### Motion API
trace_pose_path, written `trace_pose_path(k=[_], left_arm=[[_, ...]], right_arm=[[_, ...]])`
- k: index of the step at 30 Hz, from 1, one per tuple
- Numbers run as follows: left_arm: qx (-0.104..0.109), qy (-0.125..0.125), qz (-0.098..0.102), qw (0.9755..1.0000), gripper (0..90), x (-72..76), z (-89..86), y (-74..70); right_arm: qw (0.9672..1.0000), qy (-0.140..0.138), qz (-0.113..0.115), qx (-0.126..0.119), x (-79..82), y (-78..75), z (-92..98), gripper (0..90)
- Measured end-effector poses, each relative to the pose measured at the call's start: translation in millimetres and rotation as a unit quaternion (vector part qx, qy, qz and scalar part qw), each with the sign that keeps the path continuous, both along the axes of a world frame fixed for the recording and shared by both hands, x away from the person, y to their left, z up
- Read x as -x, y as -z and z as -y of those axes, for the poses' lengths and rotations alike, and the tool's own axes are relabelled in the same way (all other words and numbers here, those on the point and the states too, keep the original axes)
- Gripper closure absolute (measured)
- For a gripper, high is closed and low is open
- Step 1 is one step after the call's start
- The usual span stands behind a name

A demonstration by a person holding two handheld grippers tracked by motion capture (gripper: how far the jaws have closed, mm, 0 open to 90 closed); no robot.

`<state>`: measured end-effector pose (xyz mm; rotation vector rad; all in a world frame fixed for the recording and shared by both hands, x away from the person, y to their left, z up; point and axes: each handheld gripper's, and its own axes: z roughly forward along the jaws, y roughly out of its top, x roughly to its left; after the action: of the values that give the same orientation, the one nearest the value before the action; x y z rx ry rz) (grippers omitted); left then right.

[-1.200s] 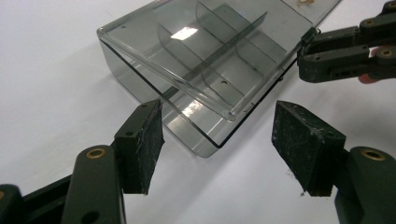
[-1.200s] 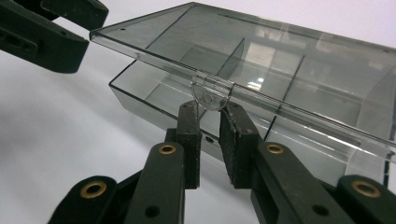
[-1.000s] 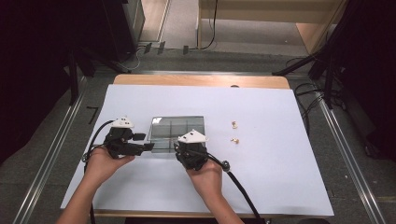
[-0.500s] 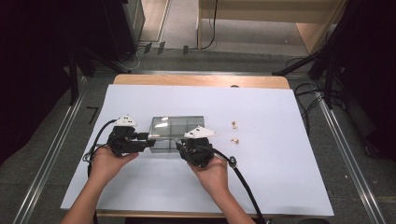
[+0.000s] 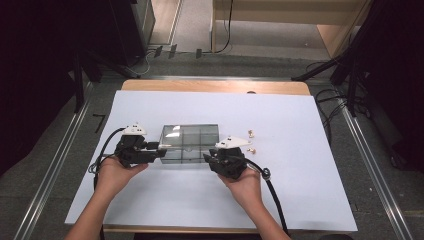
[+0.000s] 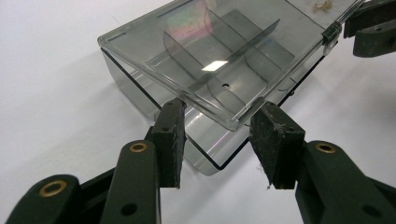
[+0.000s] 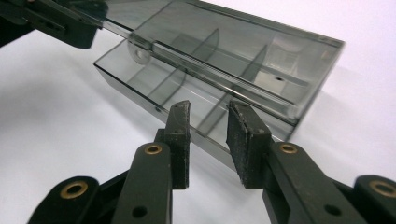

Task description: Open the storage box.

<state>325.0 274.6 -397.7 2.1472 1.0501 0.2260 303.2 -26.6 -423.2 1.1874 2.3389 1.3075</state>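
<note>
A smoky clear compartment box (image 5: 190,142) lies on the white table sheet (image 5: 280,190). Its lid (image 6: 205,51) stands slightly raised over the dividers (image 7: 210,39). My left gripper (image 6: 220,106) is at the box's left end, shut on a corner of the lid, both pads against its edges. My right gripper (image 7: 208,107) sits at the box's near right corner; its jaws have just been opening and nothing is pinched between the pads. In the high view the left gripper (image 5: 161,149) and right gripper (image 5: 210,157) flank the box's near side.
Two small brass parts (image 5: 250,133) (image 5: 253,150) lie on the sheet right of the box. Cables (image 5: 272,195) trail from both grippers toward the near edge. A wooden table edge (image 5: 215,85) borders the far side, with metal rails left and right.
The right gripper has slid right along the box's near side and its jaws have parted. The left gripper has closed on the lid's corner and stayed put.
</note>
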Motion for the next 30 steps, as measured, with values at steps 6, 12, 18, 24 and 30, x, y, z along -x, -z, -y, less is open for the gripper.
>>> trace_pose_path(k=[6,12,18,24,30], left_arm=[[0.005,-0.004,-0.004,1.0,56.3,-0.4,-1.3,-1.2],[0.004,-0.005,-0.005,1.0,55.8,-1.1,-2.1,-1.5],[0.005,-0.009,-0.002,0.9999,55.6,-1.1,-2.6,-3.4],[0.005,-0.011,-0.002,0.9999,55.1,-2.4,-2.4,-6.8],[0.014,-0.024,0.0,0.9996,52.0,-5.8,-1.5,-13.6]], right_arm=[[1.0,-0.002,0.0,0.006,-4.7,-4.4,16.3,71.7],[0.9999,0.008,-0.005,0.011,-11.0,-5.9,31.4,72.2],[0.9999,0.004,-0.011,0.005,-19.0,-10.1,34.9,74.0],[0.9998,-0.012,-0.01,0.008,-23.7,-13.9,32.8,74.4],[0.9997,-0.02,-0.002,0.013,-29.5,-22.1,34.4,74.0]])
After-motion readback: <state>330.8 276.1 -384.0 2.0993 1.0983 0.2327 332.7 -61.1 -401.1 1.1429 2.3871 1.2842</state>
